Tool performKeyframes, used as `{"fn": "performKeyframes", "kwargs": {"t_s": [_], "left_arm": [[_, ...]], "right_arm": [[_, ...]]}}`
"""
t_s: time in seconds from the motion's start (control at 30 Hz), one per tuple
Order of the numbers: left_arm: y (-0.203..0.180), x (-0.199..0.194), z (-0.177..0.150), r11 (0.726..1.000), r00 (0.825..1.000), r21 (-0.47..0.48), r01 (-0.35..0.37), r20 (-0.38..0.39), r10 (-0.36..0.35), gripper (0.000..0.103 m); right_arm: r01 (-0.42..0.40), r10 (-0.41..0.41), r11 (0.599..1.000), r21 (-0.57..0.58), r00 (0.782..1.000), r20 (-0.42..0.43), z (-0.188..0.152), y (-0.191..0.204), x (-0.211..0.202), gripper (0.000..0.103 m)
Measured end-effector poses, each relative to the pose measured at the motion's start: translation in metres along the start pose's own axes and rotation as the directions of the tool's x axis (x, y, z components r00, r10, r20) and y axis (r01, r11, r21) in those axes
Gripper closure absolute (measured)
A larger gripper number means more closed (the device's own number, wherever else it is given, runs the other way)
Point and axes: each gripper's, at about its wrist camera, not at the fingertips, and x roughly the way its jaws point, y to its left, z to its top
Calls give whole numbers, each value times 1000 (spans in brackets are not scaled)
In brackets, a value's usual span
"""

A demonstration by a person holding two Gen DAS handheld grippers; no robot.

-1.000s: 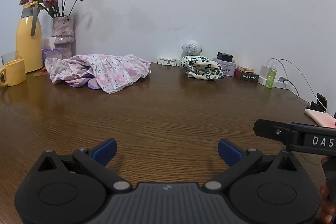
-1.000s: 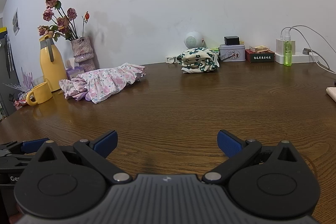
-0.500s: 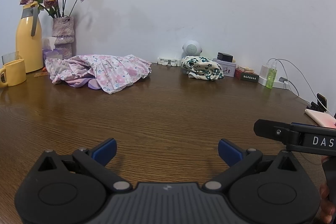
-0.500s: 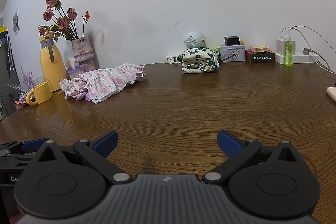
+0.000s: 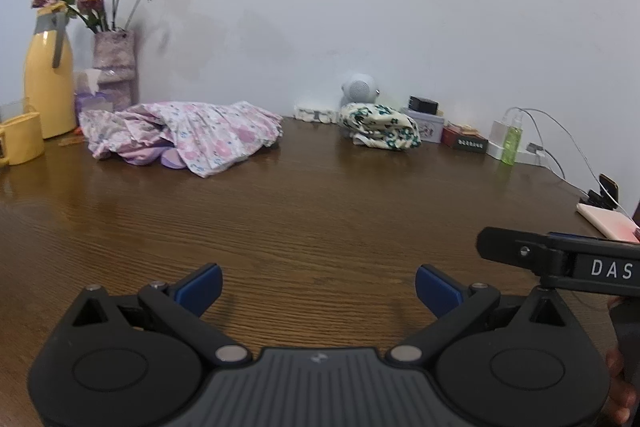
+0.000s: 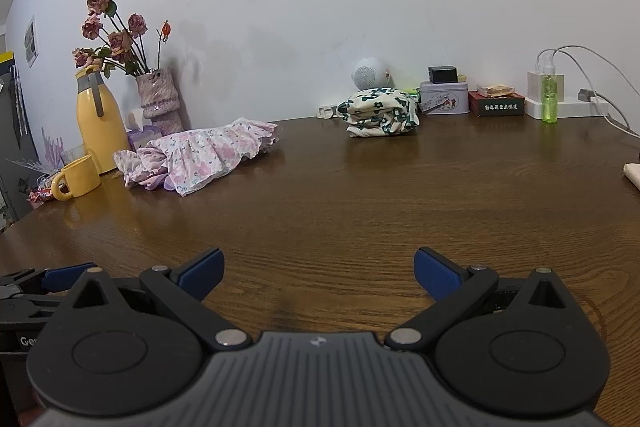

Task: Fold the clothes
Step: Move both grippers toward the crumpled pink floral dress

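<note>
Looked like a home, lived-in room. Dark wood-grain bench stood against a plain white wall. Upper left of the frame: yellow thermos jug, yellow mug, vase of dried roses, tissue box. Crumpled floral clothes lay beside them, a folded green-print garment at centre back. Right side: tin, green spray bottle, charger and cables.
</note>
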Motion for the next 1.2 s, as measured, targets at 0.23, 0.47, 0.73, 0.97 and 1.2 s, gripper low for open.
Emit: {"fn": "performKeyframes", "kwargs": {"t_s": [0.23, 0.47, 0.73, 0.97, 1.2], "left_arm": [[10, -1, 14, 1000, 1000, 0, 16, 8, -16, 0], [52, -7, 53, 996, 993, -26, -84, 83, 86, 0], [119, 21, 91, 975, 972, -63, -214, 85, 219, 0], [189, 64, 116, 954, 965, -154, -256, 6, 260, 0], [245, 109, 137, 916, 938, -207, -344, -25, 346, 0]], "right_arm": [[-34, 34, 999, 3, 999, -10, 12, 0, 5, 0], [-102, 98, 991, -82, 994, -53, 40, 12, 28, 0], [-203, 198, 945, -257, 979, -46, 71, 63, 80, 0], [-225, 229, 885, -407, 973, -40, 91, 124, 140, 0], [-272, 276, 835, -479, 959, -64, 97, 172, 205, 0]]}}
